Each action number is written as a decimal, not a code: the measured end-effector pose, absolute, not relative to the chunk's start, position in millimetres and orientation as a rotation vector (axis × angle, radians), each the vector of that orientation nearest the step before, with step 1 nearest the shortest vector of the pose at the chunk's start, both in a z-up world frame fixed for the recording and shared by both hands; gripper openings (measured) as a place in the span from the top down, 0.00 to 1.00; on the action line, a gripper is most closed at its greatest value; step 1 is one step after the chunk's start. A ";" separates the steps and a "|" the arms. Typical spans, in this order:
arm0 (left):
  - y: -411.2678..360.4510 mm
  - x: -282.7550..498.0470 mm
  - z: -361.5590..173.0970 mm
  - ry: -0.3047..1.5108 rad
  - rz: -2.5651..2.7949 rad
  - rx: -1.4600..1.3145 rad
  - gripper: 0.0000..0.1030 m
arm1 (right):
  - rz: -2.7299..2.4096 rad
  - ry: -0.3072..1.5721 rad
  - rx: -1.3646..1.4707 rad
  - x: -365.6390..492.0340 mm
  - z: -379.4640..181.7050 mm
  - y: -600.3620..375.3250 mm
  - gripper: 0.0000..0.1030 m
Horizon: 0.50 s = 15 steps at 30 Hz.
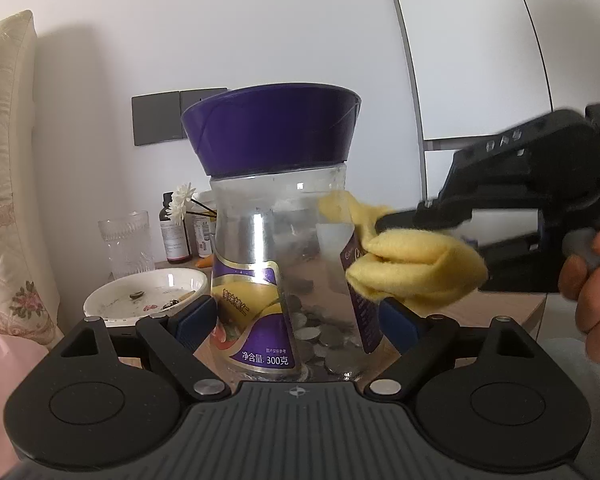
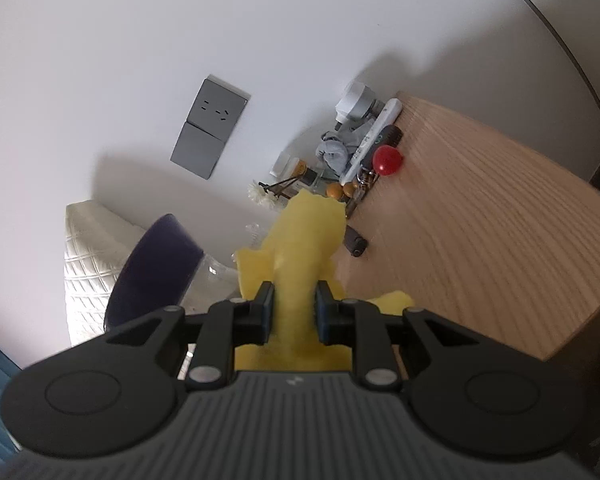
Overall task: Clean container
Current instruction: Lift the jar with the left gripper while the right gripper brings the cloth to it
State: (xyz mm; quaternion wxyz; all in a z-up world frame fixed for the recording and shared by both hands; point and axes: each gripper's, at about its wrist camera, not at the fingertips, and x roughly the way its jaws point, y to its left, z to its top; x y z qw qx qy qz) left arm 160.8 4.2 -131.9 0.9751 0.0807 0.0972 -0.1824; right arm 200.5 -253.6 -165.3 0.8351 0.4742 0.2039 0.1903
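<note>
A clear plastic jar (image 1: 284, 264) with a purple lid (image 1: 272, 130) and a purple label holds several coins at its bottom. My left gripper (image 1: 296, 320) is shut on the jar's lower body and holds it upright. My right gripper (image 2: 293, 300) is shut on a yellow cloth (image 2: 296, 248). In the left wrist view the right gripper (image 1: 412, 220) comes in from the right and presses the cloth (image 1: 412, 268) against the jar's right side. In the right wrist view the jar (image 2: 212, 276) and its lid (image 2: 156, 264) lie left of the cloth.
A white dish (image 1: 148, 292) with scraps, a ribbed glass (image 1: 126, 244), a dark bottle (image 1: 174, 232) and white flowers (image 1: 182, 202) stand behind the jar on the wooden table (image 2: 480, 232). A red ball (image 2: 387, 160) and clutter lie by the wall. A quilted headboard (image 1: 4, 160) is at left.
</note>
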 end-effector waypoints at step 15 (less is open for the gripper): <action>8.8 161.9 -128.1 0.197 -0.368 0.139 0.17 | 0.423 0.441 1.007 200.2 -159.2 -252.7 0.78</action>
